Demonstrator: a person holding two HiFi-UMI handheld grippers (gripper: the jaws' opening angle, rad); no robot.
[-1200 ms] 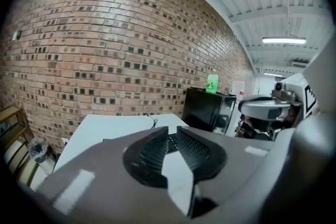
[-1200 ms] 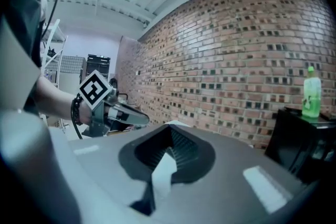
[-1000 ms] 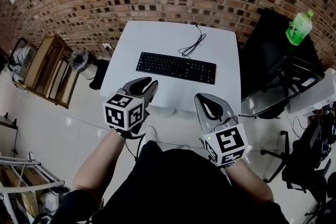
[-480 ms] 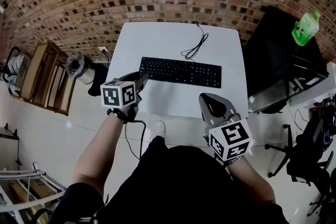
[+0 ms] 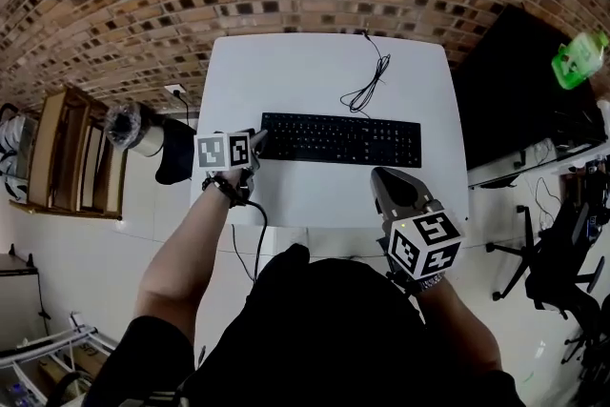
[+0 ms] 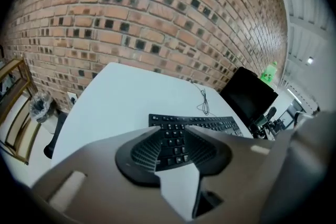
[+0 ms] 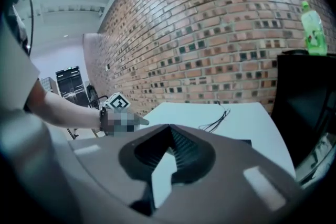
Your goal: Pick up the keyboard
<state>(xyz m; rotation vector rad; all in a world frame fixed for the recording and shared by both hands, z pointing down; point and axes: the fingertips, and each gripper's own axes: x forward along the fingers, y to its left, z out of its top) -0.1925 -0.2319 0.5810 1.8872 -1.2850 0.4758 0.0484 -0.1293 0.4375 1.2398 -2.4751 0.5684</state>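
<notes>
A black keyboard [image 5: 341,139] lies flat across the middle of the white table [image 5: 286,71]. My left gripper [image 5: 255,140] is low at the keyboard's left end. In the left gripper view its jaws have just been opening and stand open [image 6: 172,129]. The keyboard's [image 6: 194,124] left keys show through the gap just beyond the tips, and nothing is gripped. My right gripper [image 5: 396,191] hovers over the table's front edge, below the keyboard's right end, with its jaws shut [image 7: 169,128] and empty. From there only a dark sliver of the keyboard [image 7: 244,142] shows.
The keyboard's black cable [image 5: 367,81] curls toward the table's far edge by the brick wall. A green bottle [image 5: 579,59] stands on a black cabinet [image 5: 515,100] at the right. A wooden shelf [image 5: 67,152] and a bin [image 5: 129,127] stand left of the table.
Both hands have moved forward and down toward the table. The left gripper has come up to the keyboard's left end. The right gripper now reaches over the table's front edge.
</notes>
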